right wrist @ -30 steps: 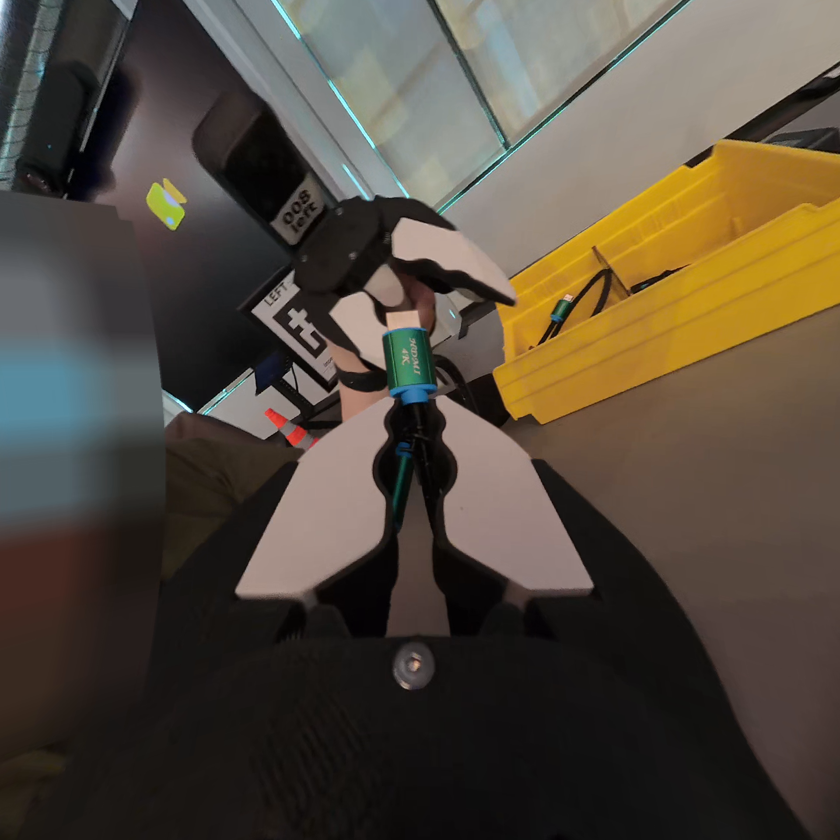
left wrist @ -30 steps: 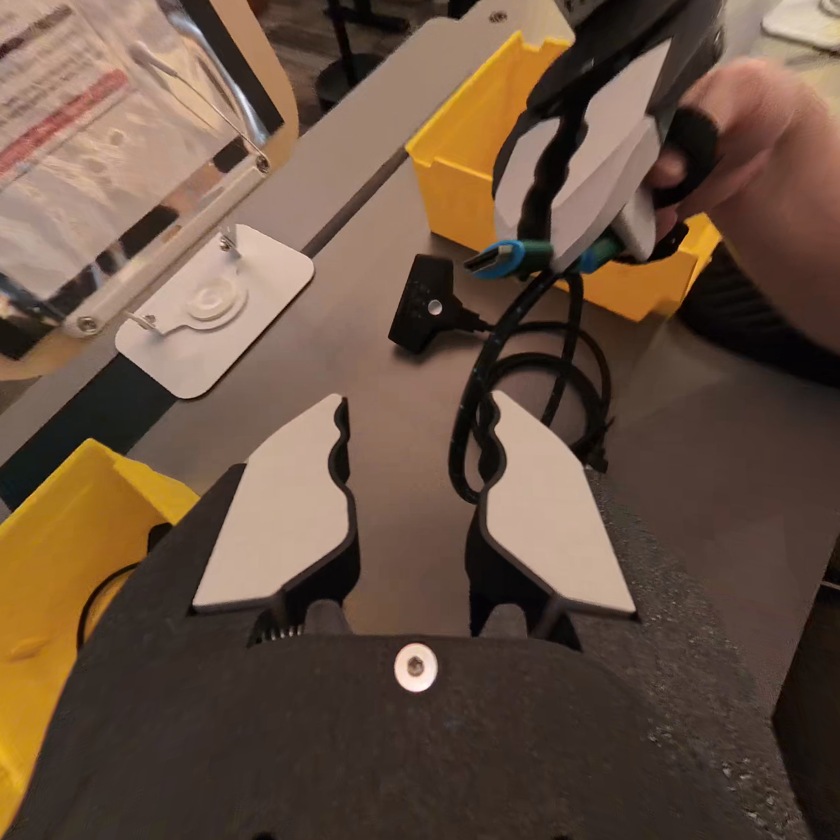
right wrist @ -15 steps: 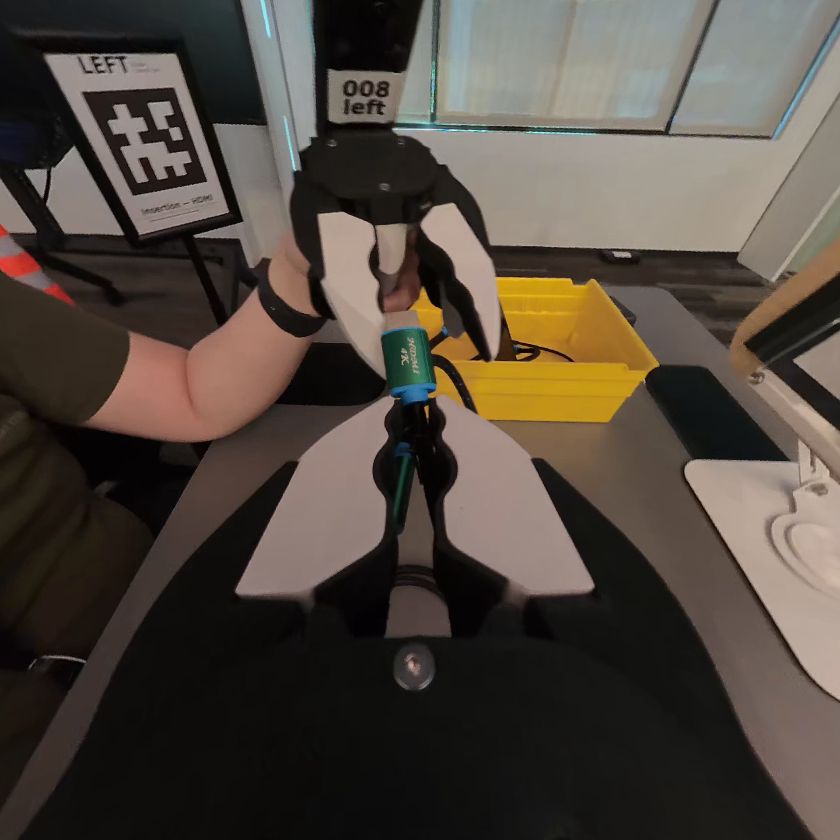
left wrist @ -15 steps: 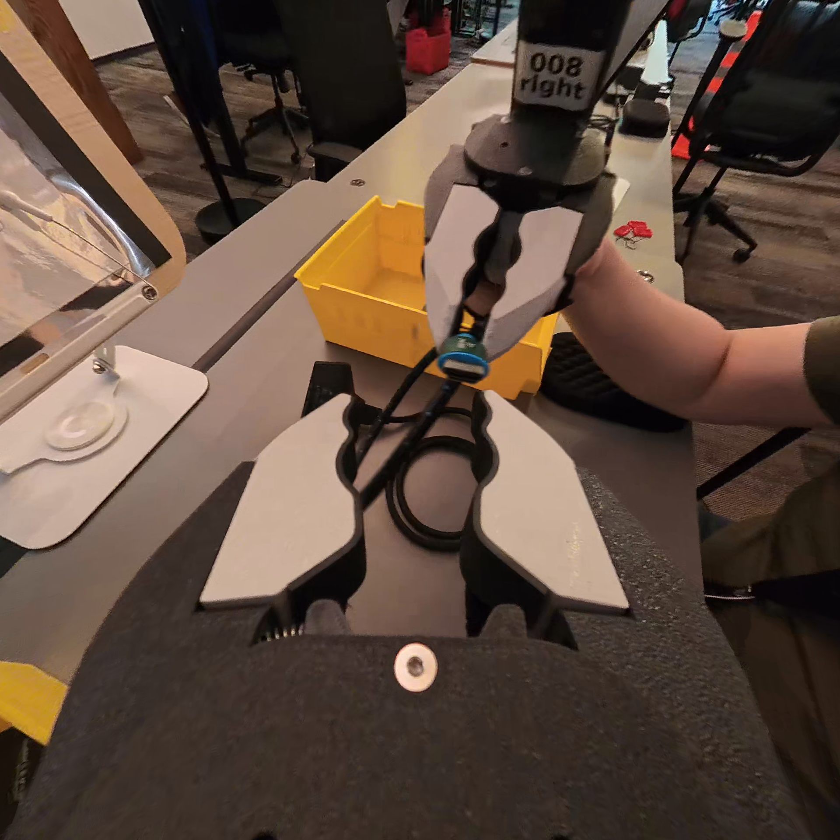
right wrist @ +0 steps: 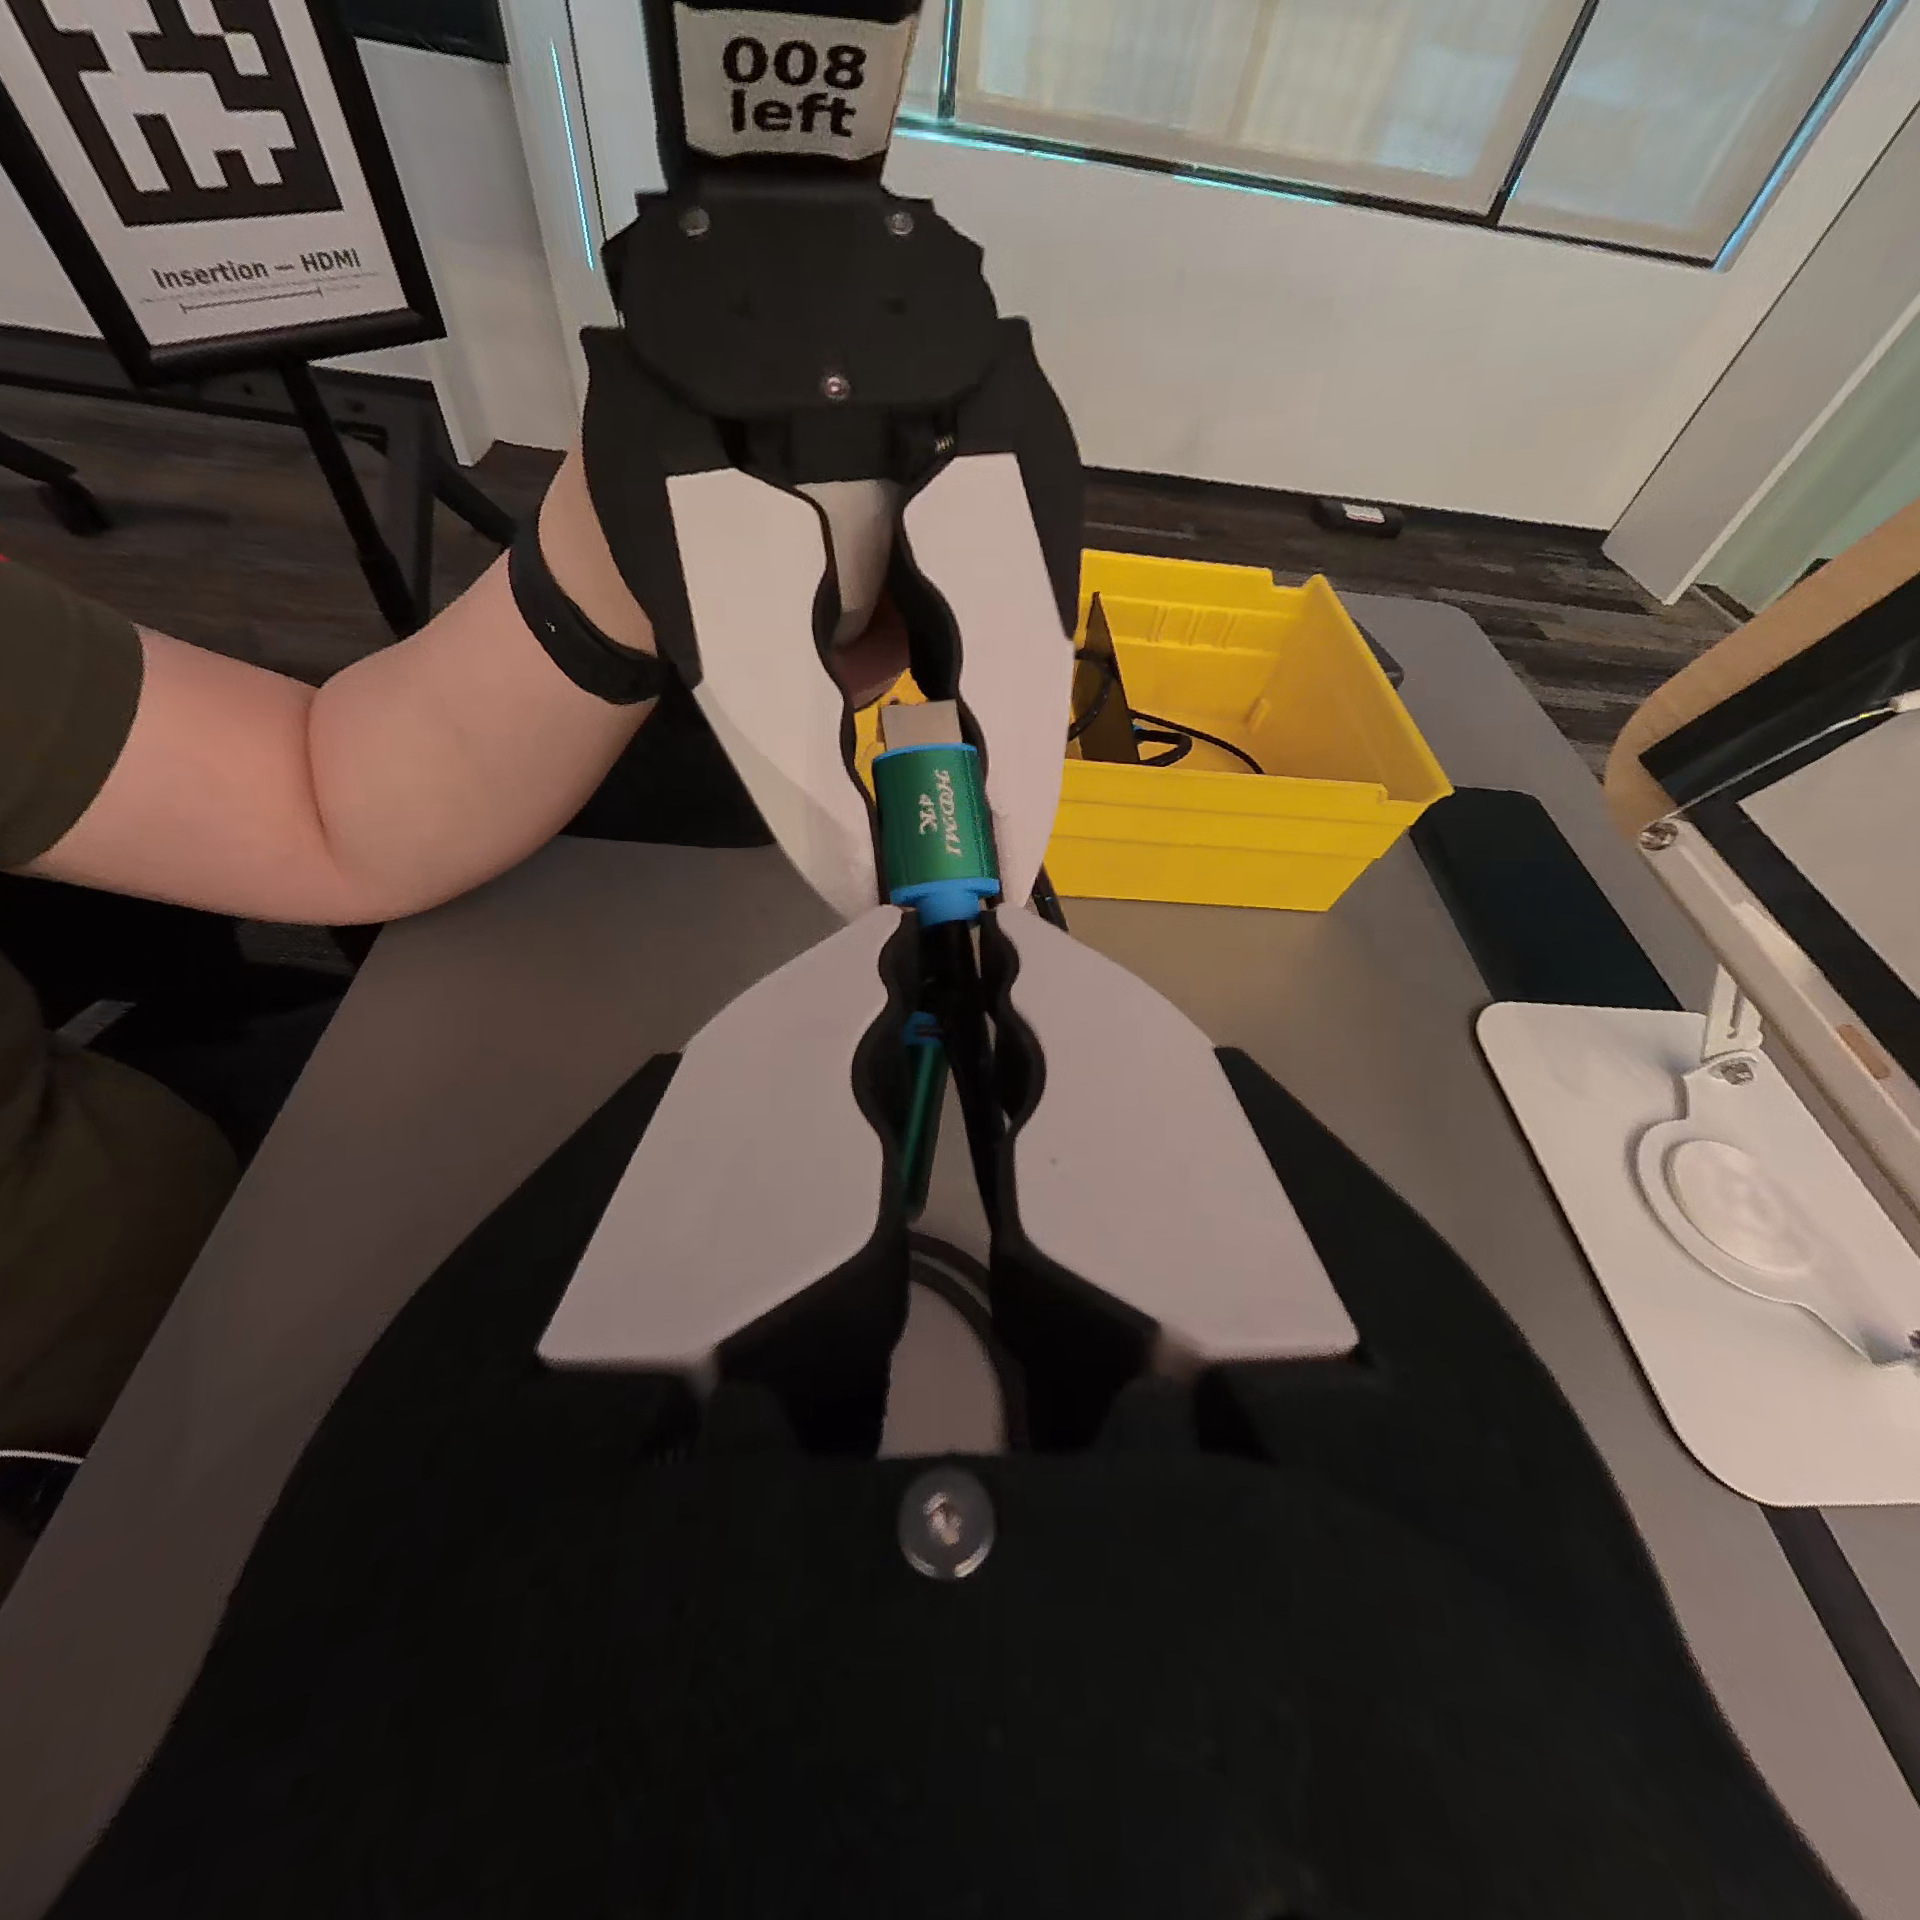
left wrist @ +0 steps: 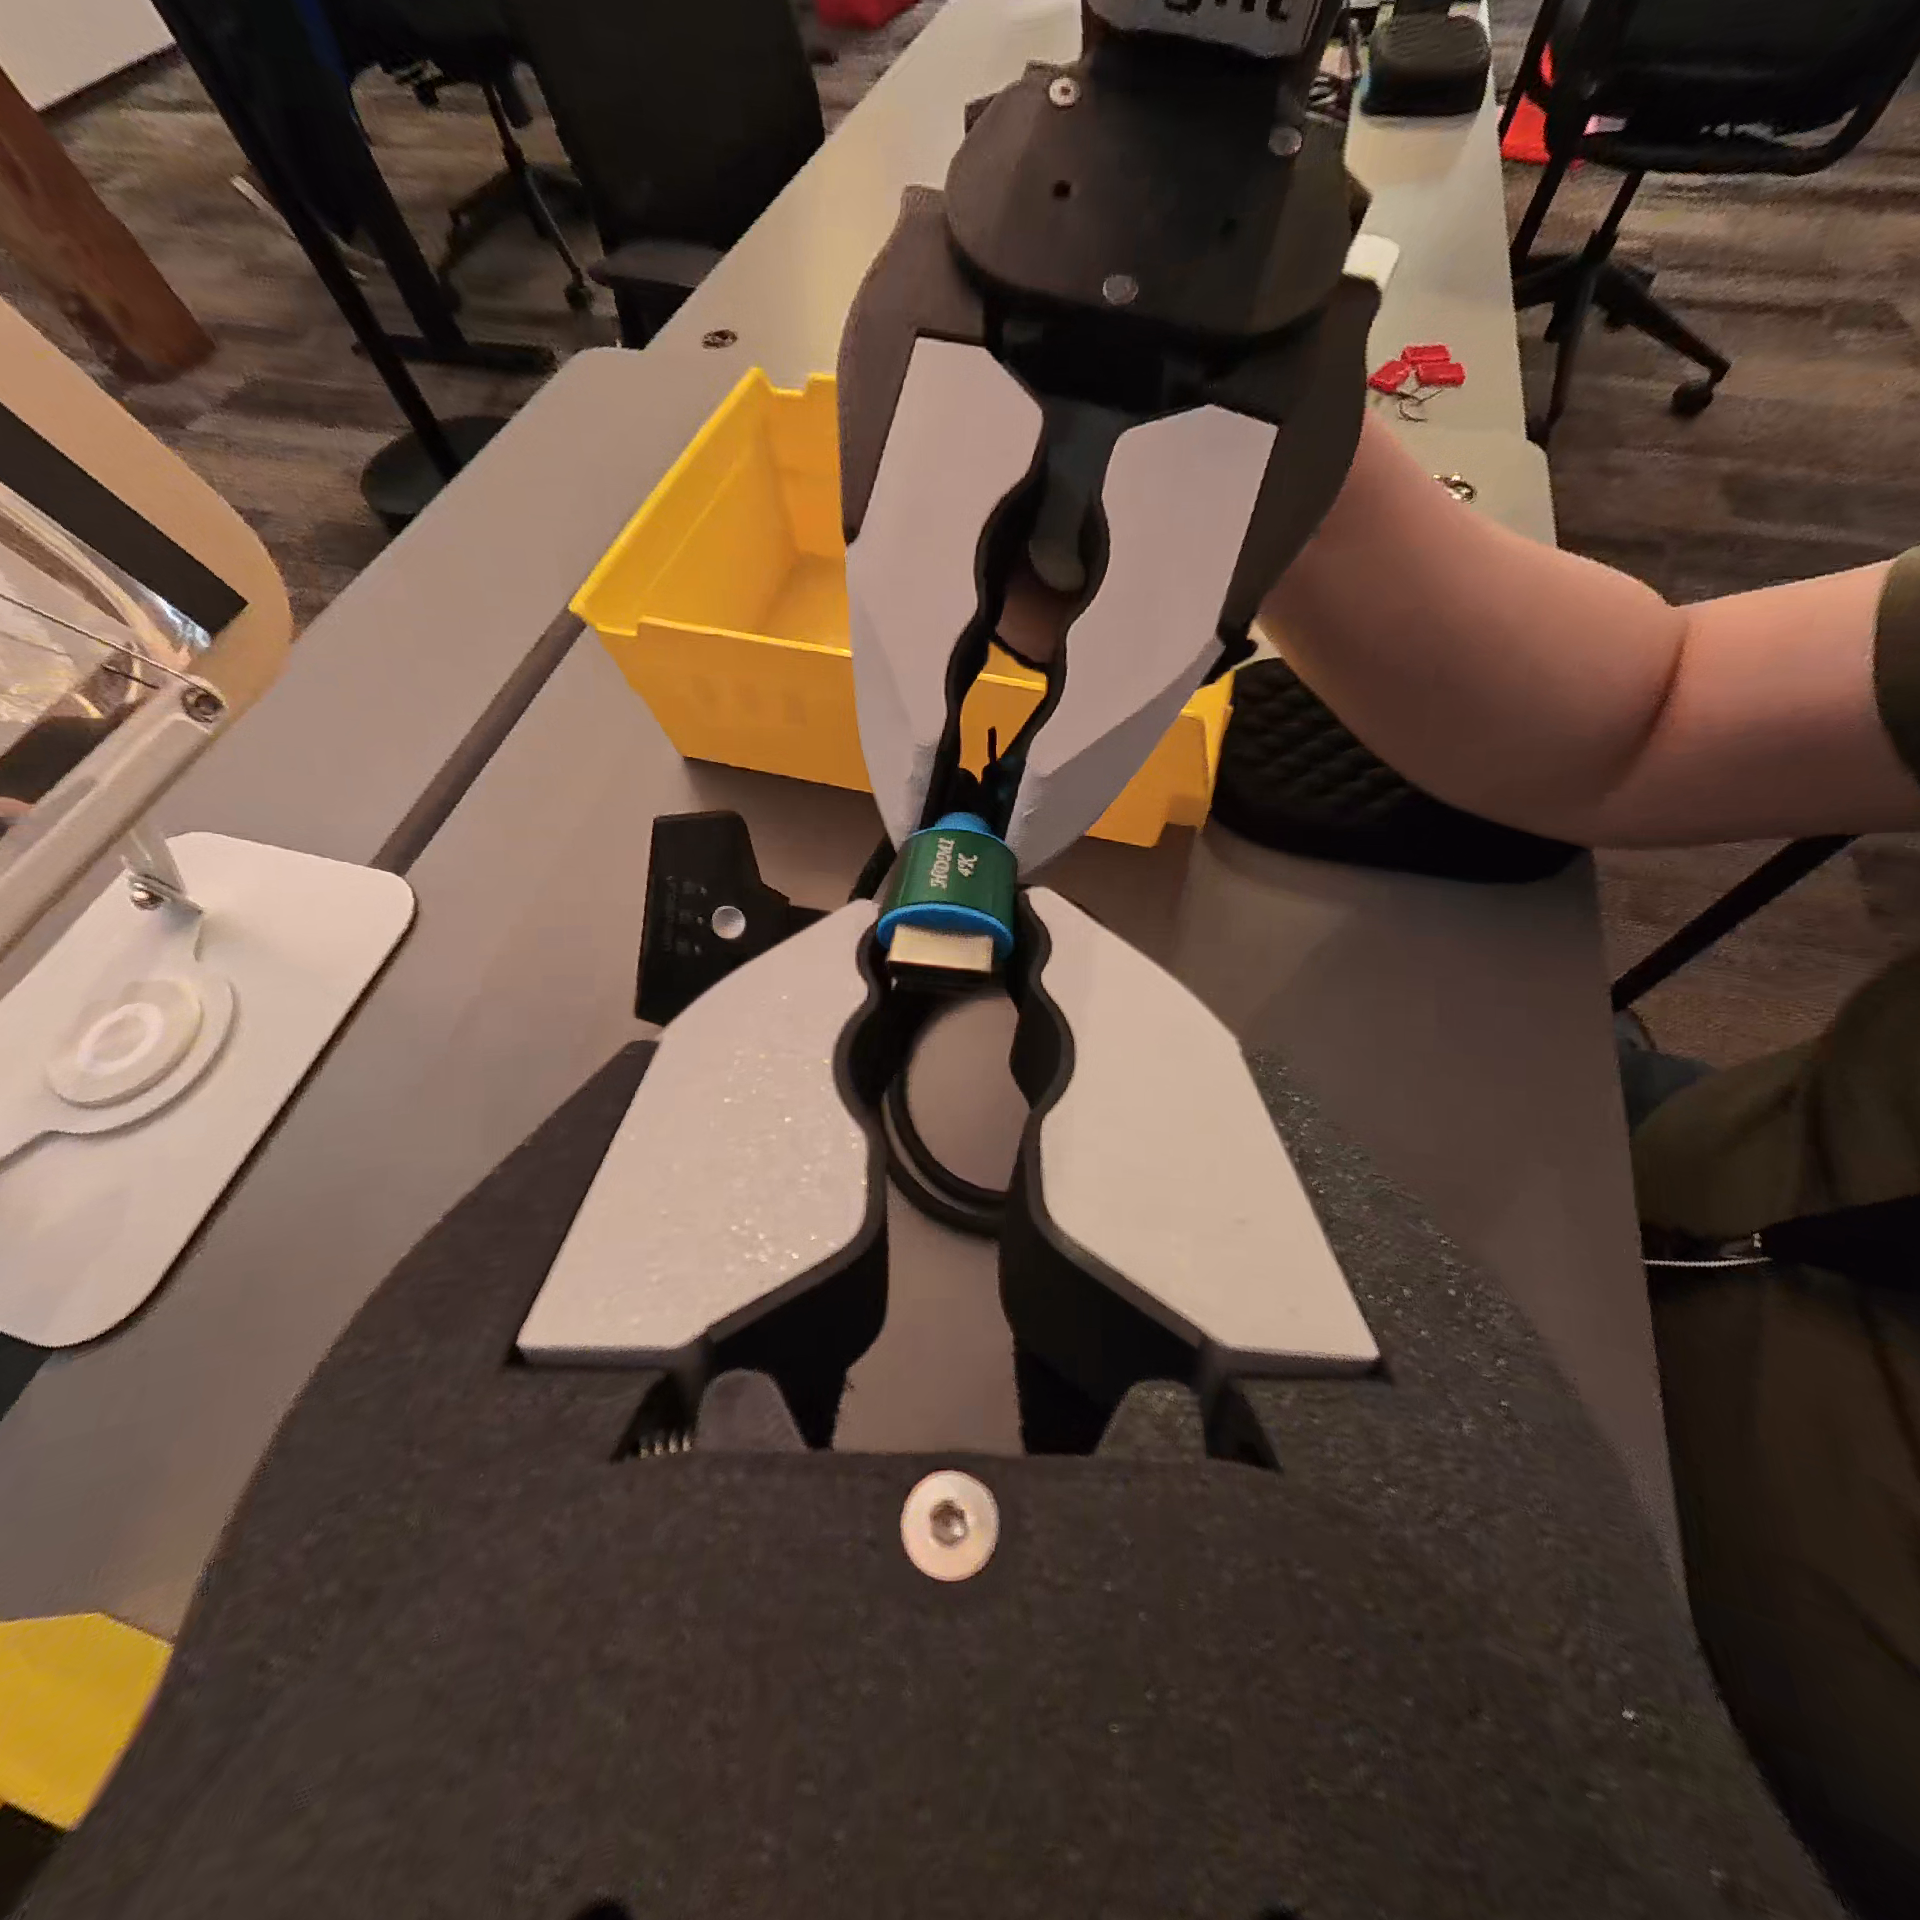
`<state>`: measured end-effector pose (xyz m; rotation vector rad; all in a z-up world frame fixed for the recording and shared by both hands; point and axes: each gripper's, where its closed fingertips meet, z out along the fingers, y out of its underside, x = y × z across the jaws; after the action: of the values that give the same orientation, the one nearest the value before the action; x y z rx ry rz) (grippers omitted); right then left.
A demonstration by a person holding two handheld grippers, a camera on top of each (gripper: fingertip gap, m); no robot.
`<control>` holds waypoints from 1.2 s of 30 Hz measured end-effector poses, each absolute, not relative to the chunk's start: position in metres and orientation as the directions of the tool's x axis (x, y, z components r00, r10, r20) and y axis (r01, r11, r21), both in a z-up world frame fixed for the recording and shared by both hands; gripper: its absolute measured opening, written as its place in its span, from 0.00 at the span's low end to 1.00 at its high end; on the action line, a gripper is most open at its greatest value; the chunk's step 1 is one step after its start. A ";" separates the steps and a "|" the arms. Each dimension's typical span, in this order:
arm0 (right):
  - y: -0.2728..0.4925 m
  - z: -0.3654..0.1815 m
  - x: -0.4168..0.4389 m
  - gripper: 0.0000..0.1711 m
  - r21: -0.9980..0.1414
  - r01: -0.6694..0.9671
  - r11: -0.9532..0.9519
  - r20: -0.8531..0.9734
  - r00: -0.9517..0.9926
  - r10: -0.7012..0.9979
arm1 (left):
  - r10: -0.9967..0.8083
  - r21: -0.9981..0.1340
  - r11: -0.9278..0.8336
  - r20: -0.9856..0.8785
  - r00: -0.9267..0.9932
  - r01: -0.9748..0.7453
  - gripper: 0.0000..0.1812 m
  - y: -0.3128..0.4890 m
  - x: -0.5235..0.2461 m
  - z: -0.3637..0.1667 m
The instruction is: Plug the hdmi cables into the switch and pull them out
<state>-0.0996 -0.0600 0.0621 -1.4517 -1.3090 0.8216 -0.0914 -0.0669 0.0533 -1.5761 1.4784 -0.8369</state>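
Note:
A green HDMI plug with blue collars and a metal tip is held above the grey table. My right gripper is shut on the black cable just behind the plug; it faces me in the left wrist view. My left gripper has its fingers closed against the plug's sides, tip to tip with the right one; it also shows in the right wrist view. The black switch lies flat on the table to the left, below. The cable's loop rests under my left fingers. A second green plug hangs below the right gripper.
A yellow bin stands behind the switch. Another yellow bin holds more cables. A white stand base with a framed panel is at the table's side, also in the right wrist view. A black pad lies beside the bin. Only a small space, under 4 cm, lies between the two pairs of fingers. The black switch is about equally far from each gripper, around 25 cm.
The two grippers have come together tip to tip. My left fingers have narrowed from wide open onto the plug. The right gripper has kept its hold on the cable.

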 end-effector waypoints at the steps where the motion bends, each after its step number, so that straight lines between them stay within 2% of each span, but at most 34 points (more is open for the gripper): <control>1: -0.060 0.064 -0.099 0.07 -0.953 0.299 0.054 0.116 0.190 0.975 | -0.993 -0.891 0.014 -0.065 0.098 -0.453 0.11 -0.067 -0.090 0.055; 3: -0.062 0.067 -0.097 0.07 -0.958 0.284 0.046 0.101 0.182 0.978 | -0.992 -0.901 0.041 -0.088 0.090 -0.432 0.11 -0.069 -0.088 0.059; 6: -0.061 0.067 -0.096 0.07 -0.950 0.306 0.070 0.134 0.195 0.972 | -0.990 -0.896 0.076 -0.120 0.074 -0.438 0.19 -0.072 -0.086 0.057; 11: -0.060 0.061 -0.098 0.07 -0.935 0.344 0.085 0.163 0.205 0.965 | -0.996 -0.920 -0.021 -0.015 0.089 -0.391 0.18 -0.070 -0.086 0.063; 13: -0.060 0.060 -0.099 0.07 -0.932 0.351 0.094 0.174 0.205 0.963 | -0.996 -0.929 -0.052 0.022 0.087 -0.366 0.12 -0.068 -0.086 0.065; 22: -0.059 0.061 -0.100 0.07 -0.926 0.361 0.113 0.202 0.218 0.955 | -0.991 -0.916 0.027 -0.076 0.109 -0.400 0.12 -0.067 -0.087 0.067; 36: -0.058 0.059 -0.103 0.05 -0.928 0.370 0.049 0.151 0.253 0.956 | -0.993 -0.939 -0.007 -0.034 0.113 -0.345 0.11 -0.067 -0.091 0.080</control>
<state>-0.1031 -0.0576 0.0589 -1.5097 -1.2948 0.7260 -0.0907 -0.0670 0.0804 -1.5043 1.3760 -0.9230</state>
